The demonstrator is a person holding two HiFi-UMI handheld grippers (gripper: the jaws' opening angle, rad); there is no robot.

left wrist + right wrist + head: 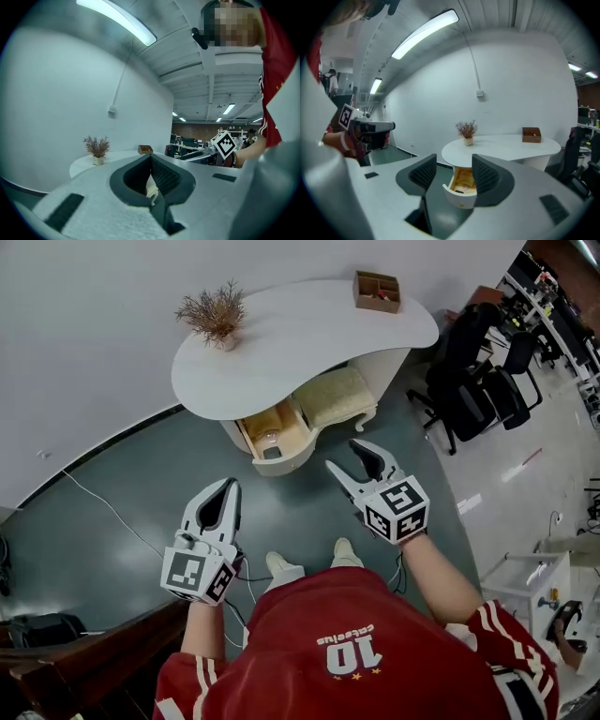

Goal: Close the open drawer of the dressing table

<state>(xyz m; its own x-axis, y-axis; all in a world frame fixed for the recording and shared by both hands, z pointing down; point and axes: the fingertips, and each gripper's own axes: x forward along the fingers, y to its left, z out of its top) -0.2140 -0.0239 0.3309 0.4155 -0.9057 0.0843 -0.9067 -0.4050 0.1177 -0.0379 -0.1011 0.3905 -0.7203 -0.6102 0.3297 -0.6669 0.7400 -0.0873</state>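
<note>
The white dressing table (281, 343) stands against the wall, and its small rounded drawer (270, 439) is pulled out towards me, showing a yellowish inside with small items in it. In the right gripper view the drawer (461, 188) sits straight ahead under the table top (501, 146). My right gripper (349, 460) is open and empty, a short way to the right of the drawer front. Its jaws frame the drawer in its own view (453, 165). My left gripper (228, 487) hangs lower left of the drawer, fingertips together, empty (150, 157).
A beige cushioned stool (336, 397) is tucked under the table beside the drawer. On the top stand a dried plant (214, 315) and a brown box (377, 291). Black office chairs (473, 371) stand to the right. A cable (112, 512) crosses the floor, and dark wooden furniture (84, 652) is at lower left.
</note>
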